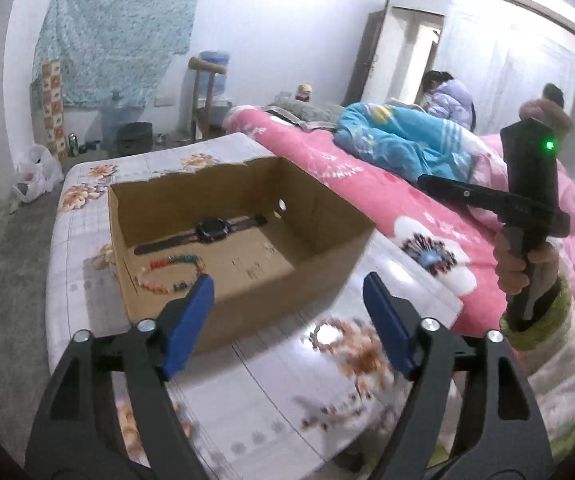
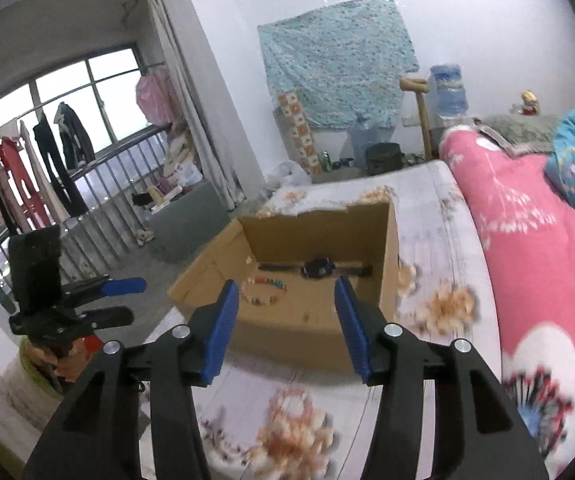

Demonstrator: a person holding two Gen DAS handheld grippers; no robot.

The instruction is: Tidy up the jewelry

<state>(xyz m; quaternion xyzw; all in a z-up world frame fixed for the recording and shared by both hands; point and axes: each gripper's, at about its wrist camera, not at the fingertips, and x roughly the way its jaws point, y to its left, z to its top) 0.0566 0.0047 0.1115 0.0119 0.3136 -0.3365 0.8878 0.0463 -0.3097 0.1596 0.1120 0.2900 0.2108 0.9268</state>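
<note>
Blue pads of the left gripper (image 1: 287, 320) stand wide apart with nothing between them, hanging above the floral-covered table (image 1: 271, 400) just short of the cardboard box (image 1: 287, 280). From its own camera the right gripper (image 2: 285, 330) shows the same: jaws parted, less widely, empty, poised near the box's front wall. Inside the box, on the bare floor, a beaded bracelet (image 1: 169, 276) lies in a loose curve close to the near-left corner, and just behind it a black wristwatch (image 1: 207, 232) lies flat with its strap stretched out along the back wall; the two pieces sit near each other but apart. Both pieces being in the box and both tools empty, the placing step looks finished, and the task seems near its end. No further jewelry shows on the table, so the next move probably calls only for drawing clear of the box. Beyond it runs the pink quilt (image 1: 367, 184) on the bed.
</note>
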